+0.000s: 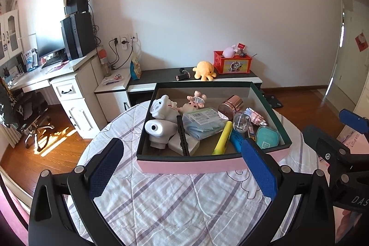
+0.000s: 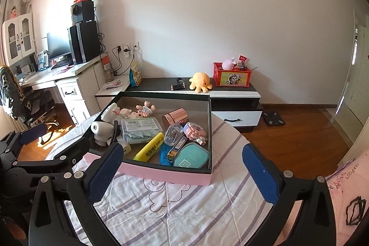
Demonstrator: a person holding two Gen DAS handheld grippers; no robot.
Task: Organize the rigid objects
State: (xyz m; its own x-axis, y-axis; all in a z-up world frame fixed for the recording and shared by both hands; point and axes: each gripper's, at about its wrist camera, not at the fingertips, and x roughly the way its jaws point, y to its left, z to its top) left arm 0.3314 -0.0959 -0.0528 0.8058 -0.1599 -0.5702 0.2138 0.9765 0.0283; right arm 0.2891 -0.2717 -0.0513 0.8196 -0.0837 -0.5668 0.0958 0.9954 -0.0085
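pink box of small items on quilt, just beyond both grippers, left gripper and right gripper spread apart, empty

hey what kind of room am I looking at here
Most likely a bedroom that doubles as a home office. A quilted bed cover lies under the box of small items, a computer desk stands at the left wall, and an octopus plush sits on a low cabinet.
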